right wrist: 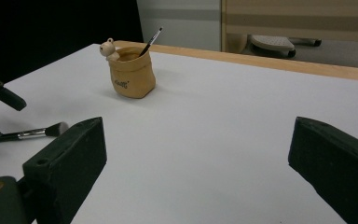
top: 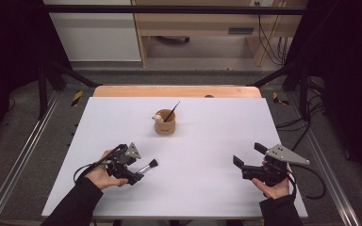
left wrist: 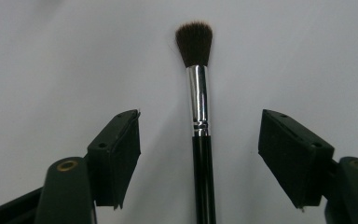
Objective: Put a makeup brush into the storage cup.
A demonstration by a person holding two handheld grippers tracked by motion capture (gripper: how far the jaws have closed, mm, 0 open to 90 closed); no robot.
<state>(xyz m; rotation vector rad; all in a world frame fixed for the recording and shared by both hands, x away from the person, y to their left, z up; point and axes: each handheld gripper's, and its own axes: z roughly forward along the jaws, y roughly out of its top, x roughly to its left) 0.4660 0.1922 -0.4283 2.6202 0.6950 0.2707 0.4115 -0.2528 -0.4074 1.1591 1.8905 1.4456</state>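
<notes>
I have the left gripper [left wrist: 200,154] straddling the brush [left wrist: 199,107], its handle centred between the jaws so they can pinch it; the pads stand clear, nothing gripped. The right gripper [right wrist: 196,168] waits wide open and empty, the pot [right wrist: 131,72] ahead.

The brush [left wrist: 199,116] is black with a silver collar and dark brown bristles; the pot [top: 165,125] is tan, the table [top: 217,141] white.
</notes>
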